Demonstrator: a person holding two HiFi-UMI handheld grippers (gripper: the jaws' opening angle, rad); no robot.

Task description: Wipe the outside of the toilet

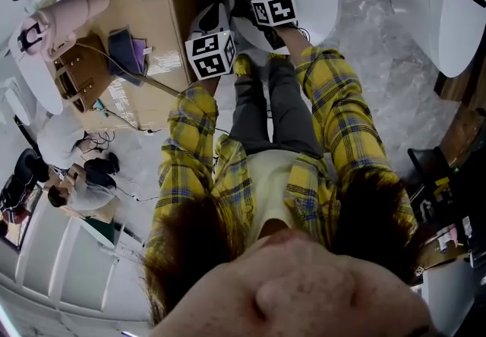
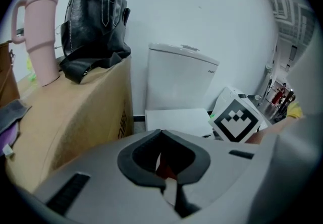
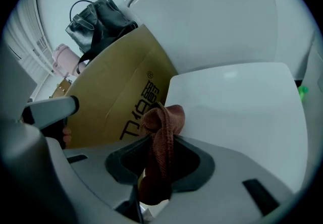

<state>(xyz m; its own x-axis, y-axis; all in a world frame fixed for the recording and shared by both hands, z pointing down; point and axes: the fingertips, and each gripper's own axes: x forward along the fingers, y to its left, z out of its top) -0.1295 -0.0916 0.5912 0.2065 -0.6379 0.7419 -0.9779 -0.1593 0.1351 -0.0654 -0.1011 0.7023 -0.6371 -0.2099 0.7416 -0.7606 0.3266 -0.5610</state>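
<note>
Grey marbled floor (image 1: pixel 372 39), plain white wall. Toilet (image 2: pixel 179 79) stands against the wall, lid down, cistern behind it. Tall cardboard box (image 2: pixel 75 112) just beside it on the person's left, used as a stand: pink tumbler (image 2: pixel 41 36) upright on top, black bag (image 2: pixel 93 21) slumped next to it.

Right gripper (image 3: pixel 159 137): fingers (image 3: pixel 194 165) clamped on a rust-brown cloth (image 3: pixel 162 122). Cloth bunched, a wad standing proud of the tips and a tail hanging back behind them. Likely held that way so the wad meets the porcelain before the hard tips do. It hovers above the closed lid (image 3: pixel 237 102), near the lid's box-side edge; cannot tell whether it is touching.

Left gripper (image 2: pixel 161 132): fingers (image 2: pixel 133 160) together at the tips, nothing gripped that I can make out. A reddish patch shows through the gap behind them, unidentified. Aimed at the cistern from further back, beside the right one, so probably just parked out of the way.

Judgement: wiping is at or near its start, lid top first. Sides, cistern and base remain. The side facing the box looks cramped; the cloth may snag or slip loose there.
</note>
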